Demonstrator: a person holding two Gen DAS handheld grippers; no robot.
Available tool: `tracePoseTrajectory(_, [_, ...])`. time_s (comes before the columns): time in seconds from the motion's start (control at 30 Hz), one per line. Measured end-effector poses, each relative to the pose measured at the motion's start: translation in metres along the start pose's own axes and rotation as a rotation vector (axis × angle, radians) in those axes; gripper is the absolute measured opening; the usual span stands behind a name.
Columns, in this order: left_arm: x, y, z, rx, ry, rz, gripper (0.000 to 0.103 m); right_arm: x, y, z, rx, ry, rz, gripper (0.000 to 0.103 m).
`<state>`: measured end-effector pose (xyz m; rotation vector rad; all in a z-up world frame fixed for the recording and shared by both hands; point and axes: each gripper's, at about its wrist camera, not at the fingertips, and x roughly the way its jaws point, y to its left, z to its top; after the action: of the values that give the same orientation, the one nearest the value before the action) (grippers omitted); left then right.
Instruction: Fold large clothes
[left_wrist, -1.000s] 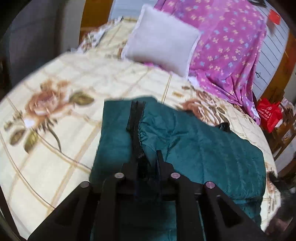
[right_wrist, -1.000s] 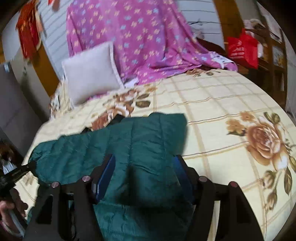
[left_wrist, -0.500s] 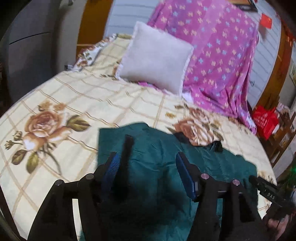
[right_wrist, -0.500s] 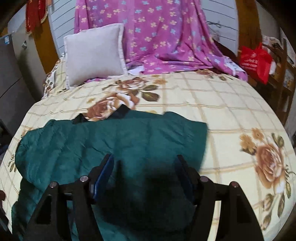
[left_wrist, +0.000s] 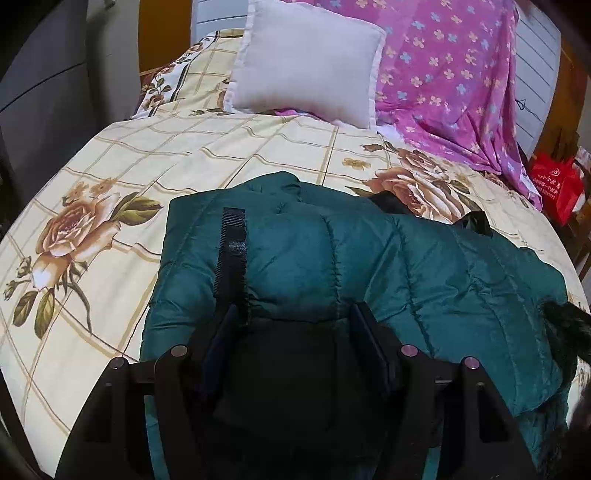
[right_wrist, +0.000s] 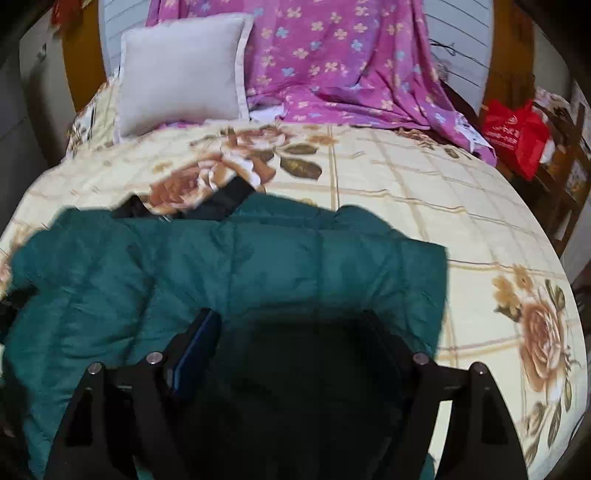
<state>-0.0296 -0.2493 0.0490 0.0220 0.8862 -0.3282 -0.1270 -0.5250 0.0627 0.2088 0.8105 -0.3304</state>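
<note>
1. The big teal puffer jacket (left_wrist: 369, 266) lies folded up on the bed, sitting on the cream bedspread (left_wrist: 110, 177) with the brown rose print. It takes up the near middle of the bed in both wrist views.

2. The left gripper (left_wrist: 291, 317) hovers over the jacket's left end with its jaws spread wide. Its jaws have just been opening, and nothing is pinched between them now; the padded fabric just lies below the gap. So it's let go.

3. A black strip (left_wrist: 232, 254), looks like hook-and-loop tape, runs along the jacket right in front of the left finger of that gripper.

4. The right gripper (right_wrist: 291, 325) is over the jacket's right end, jaws wide apart too. They have also just been opening, and the pads don't press on anything; the jacket fabric is only underneath them. Released as well.

5. In the right wrist view the jacket's right edge stops short of a big rose on the bedspread, and some black trim (right_wrist: 225, 195) pokes out from the jacket's far edge.

6. A bit of dark fur trim (left_wrist: 565, 325) shows at the jacket's right end in the left wrist view.

7. Farther back, a white pillow (left_wrist: 306, 62) leans at the head of the bed, with a purple flowered sheet (left_wrist: 450, 81) draped just beside it.

8. A red bag (right_wrist: 513, 133) sits off the bed's far right side.
</note>
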Motion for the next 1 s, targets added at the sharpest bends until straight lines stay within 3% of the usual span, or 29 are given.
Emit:
tracePoseTrajectory(0.17, [-0.001,0.002,-0.002,-0.010,-0.004,-0.009,0.045,-0.027,0.026,-0.019,-0.054,-0.033,0.074,0.081])
tracePoseTrajectory(0.27, [-0.002,0.001,-0.002,0.000,-0.004,-0.001,0.045,-0.004,0.037,-0.038,-0.098,0.028,0.036,0.082])
tracePoseTrajectory(0.37, [-0.002,-0.001,-0.003,0.009,0.000,0.008,0.045,0.001,0.040,-0.044,-0.128,0.019,0.012,0.082])
tracePoseTrajectory(0.53, [0.000,-0.002,-0.004,0.013,-0.011,0.014,0.045,-0.034,0.024,-0.041,-0.077,-0.012,0.026,0.082])
tracePoseTrajectory(0.67, [0.001,-0.004,-0.007,0.021,-0.028,0.024,0.045,-0.028,0.002,-0.046,-0.062,-0.008,-0.091,0.082])
tracePoseTrajectory(0.77, [0.000,-0.006,-0.007,0.027,-0.032,0.026,0.045,-0.002,-0.012,-0.055,-0.028,0.042,-0.060,0.086])
tracePoseTrajectory(1.0, [-0.041,0.012,-0.010,-0.020,-0.027,-0.018,0.045,-0.050,-0.015,-0.058,0.006,-0.001,-0.028,0.086])
